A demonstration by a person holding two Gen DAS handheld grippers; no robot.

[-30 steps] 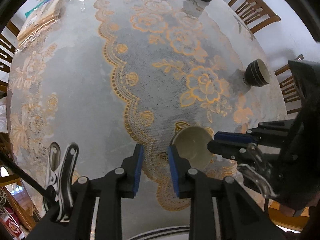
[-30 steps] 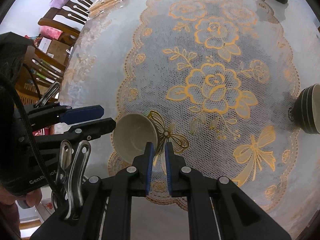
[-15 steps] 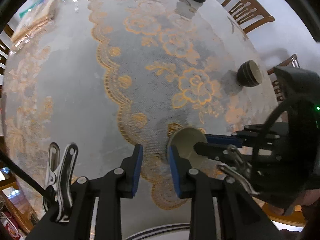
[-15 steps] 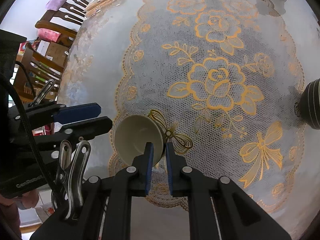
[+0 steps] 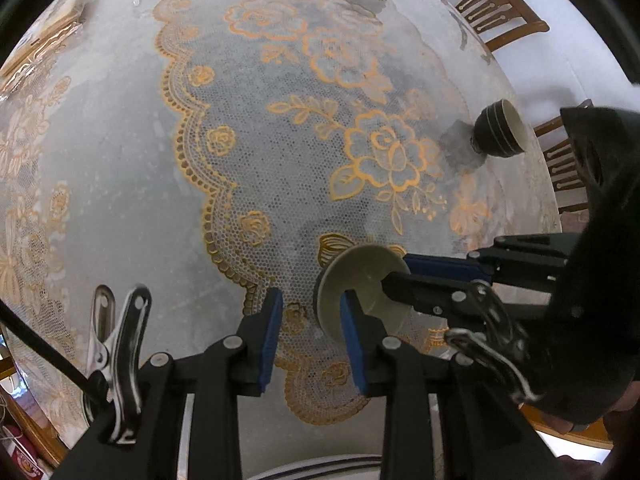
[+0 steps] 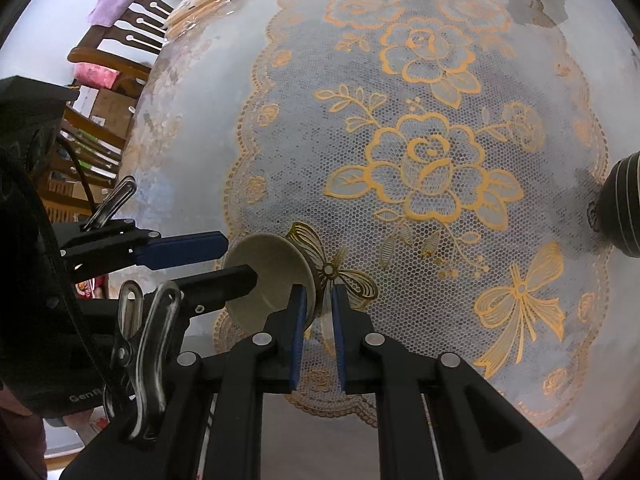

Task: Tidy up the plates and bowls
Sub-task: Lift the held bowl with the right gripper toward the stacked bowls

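Left wrist view: the cream bowl [image 5: 366,290] hangs tilted above the lace runner [image 5: 280,152], off the table. The right gripper [image 5: 400,270] clamps its far rim, one finger inside, one outside. The left gripper [image 5: 310,336] has just been opening; its jaws stand apart, the right-hand pad at the bowl's near rim, nothing between them.

Right wrist view: the right gripper [image 6: 318,316] is closed on the bowl [image 6: 266,282] wall. The striped dark bowl [image 6: 624,204] sits well to the right of the cream bowl.

Judgement: carry level, keep the pinch firm, and lower squarely into the striped bowl to nest.
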